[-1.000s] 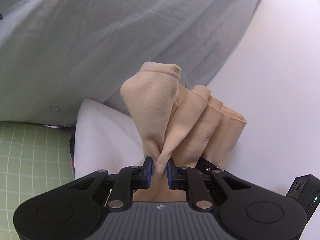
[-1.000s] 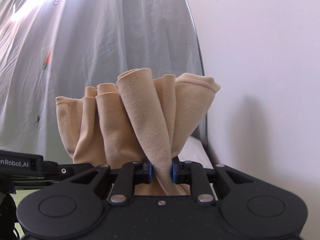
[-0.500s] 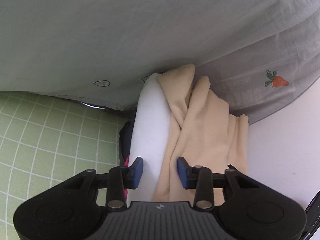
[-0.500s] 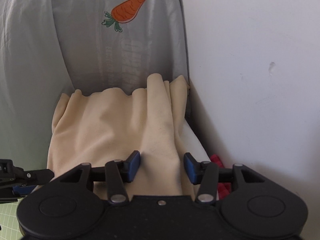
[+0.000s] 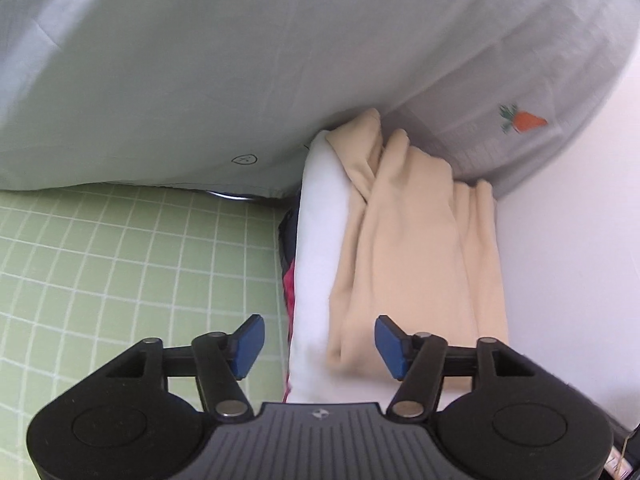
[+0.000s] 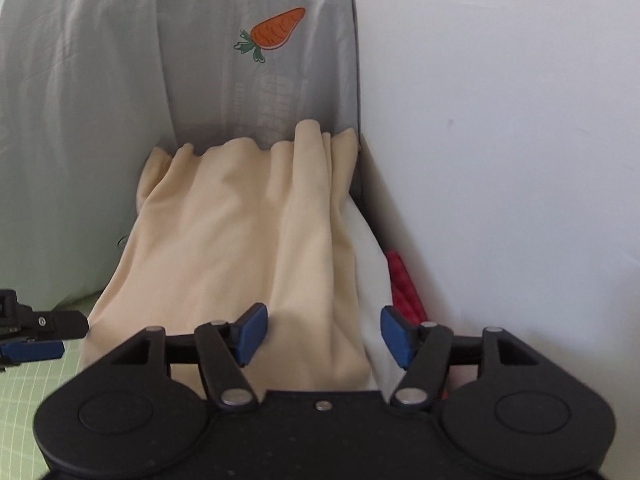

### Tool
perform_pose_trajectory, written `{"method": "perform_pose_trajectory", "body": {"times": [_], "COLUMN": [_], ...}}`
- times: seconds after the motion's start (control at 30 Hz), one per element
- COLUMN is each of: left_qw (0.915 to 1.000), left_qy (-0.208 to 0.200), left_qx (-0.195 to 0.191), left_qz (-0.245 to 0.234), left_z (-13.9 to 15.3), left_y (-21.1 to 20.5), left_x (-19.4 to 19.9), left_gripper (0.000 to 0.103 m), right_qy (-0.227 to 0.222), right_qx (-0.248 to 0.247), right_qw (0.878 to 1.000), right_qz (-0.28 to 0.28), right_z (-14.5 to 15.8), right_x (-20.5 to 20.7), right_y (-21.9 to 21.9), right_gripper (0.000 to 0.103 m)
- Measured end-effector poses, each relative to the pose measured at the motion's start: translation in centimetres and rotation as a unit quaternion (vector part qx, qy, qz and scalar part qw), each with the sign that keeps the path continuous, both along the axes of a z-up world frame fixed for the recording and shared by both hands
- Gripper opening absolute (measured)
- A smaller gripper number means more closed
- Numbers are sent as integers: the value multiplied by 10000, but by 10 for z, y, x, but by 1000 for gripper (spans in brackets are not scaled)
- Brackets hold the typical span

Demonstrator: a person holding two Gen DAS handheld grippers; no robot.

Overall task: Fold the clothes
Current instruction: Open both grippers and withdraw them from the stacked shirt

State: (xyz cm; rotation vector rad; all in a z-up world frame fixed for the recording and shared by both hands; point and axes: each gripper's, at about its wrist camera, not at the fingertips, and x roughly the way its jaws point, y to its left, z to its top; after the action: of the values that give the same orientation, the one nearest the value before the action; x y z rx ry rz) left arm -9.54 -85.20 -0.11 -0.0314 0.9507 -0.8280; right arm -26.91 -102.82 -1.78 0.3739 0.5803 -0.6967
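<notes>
The tan cloth (image 5: 416,248) lies in the middle of the frame, on top of a white folded cloth (image 5: 320,240), near the grey sheet with a carrot (image 6: 276,32). The left gripper (image 5: 318,342) and the right gripper (image 6: 320,334) both stand wide open and hold nothing. The cloth looks soft, light and floppy, so grab it by a corner or the near edge
</notes>
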Motion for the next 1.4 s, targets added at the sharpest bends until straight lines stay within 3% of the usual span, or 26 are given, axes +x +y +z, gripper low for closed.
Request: {"method": "perform_pose_trajectory", "body": {"times": [0.13,0.3,0.37,0.57,0.87,1.4], "left_qw": [9992,9965,9955,9929,9885,9861], "left_qy": [-352,-687,-746,-804,-1163,-1298], "left_qx": [47,1,-28,30,312,193], "left_qz": [-208,-467,-590,-876,-914,-1023], "left_z": [18,32,35,37,37,42], "left_y": [38,82,101,141,188,219], "left_x": [-38,-80,-95,-130,-176,-207], "left_gripper": [70,95,98,103,103,103], "right_qy": [-37,-149,-187,-171,-3,-16], "right_qx": [-124,-280,-293,-104,-67,-94], "right_qw": [9999,9995,9994,9997,10000,10000], "right_qz": [-57,-40,-23,-110,-66,-24], "right_z": [22,38,42,44,36,41], "right_x": [-37,-89,-100,-133,-174,-197], "right_y": [37,89,107,157,218,244], "right_gripper": [76,95,103,103,103,103]}}
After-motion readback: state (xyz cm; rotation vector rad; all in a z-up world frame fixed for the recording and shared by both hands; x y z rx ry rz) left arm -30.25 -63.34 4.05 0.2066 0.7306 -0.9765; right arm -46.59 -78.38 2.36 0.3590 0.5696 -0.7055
